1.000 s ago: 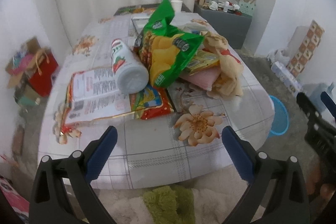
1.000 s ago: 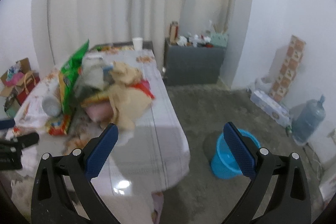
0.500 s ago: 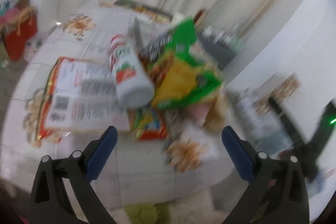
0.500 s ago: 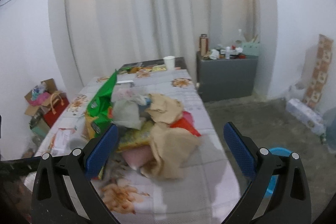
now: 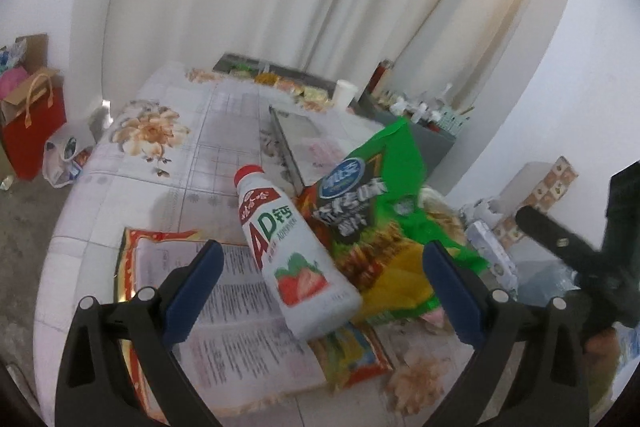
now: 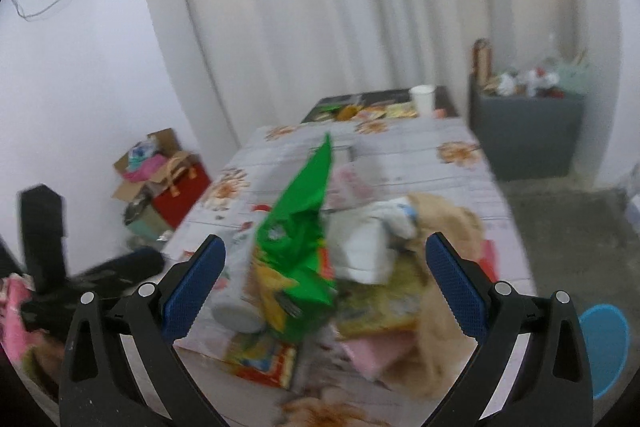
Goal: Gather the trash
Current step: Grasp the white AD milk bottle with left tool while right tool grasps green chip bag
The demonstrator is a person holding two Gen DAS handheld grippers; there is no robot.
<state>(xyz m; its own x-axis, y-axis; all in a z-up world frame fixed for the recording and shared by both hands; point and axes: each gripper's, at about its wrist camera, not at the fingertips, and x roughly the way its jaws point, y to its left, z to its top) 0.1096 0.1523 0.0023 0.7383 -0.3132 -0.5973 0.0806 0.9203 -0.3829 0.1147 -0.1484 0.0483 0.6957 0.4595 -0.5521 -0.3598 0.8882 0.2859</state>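
Note:
A pile of trash lies on the flowered table (image 5: 168, 163). A white strawberry drink bottle (image 5: 292, 251) lies on its side on a red printed wrapper (image 5: 240, 307), against a green chip bag (image 5: 384, 211). My left gripper (image 5: 324, 291) is open and empty, its jaws either side of the bottle's lower end. My right gripper (image 6: 324, 287) is open and empty over the pile, with the green chip bag (image 6: 300, 227), a white crumpled wrapper (image 6: 364, 243) and beige paper (image 6: 444, 267) between its jaws. The bottle's base (image 6: 236, 315) shows at lower left there.
A blue bin (image 6: 604, 343) stands on the floor right of the table. A white cup (image 6: 423, 99) and a dark tray (image 5: 276, 79) sit at the table's far end. A grey cabinet (image 6: 528, 135) stands behind. A red bag (image 5: 32, 131) and boxes sit left on the floor.
Both grippers have moved in closer over the table and turned toward the pile. The bottle now lies between my left jaws. Both jaws stay open.

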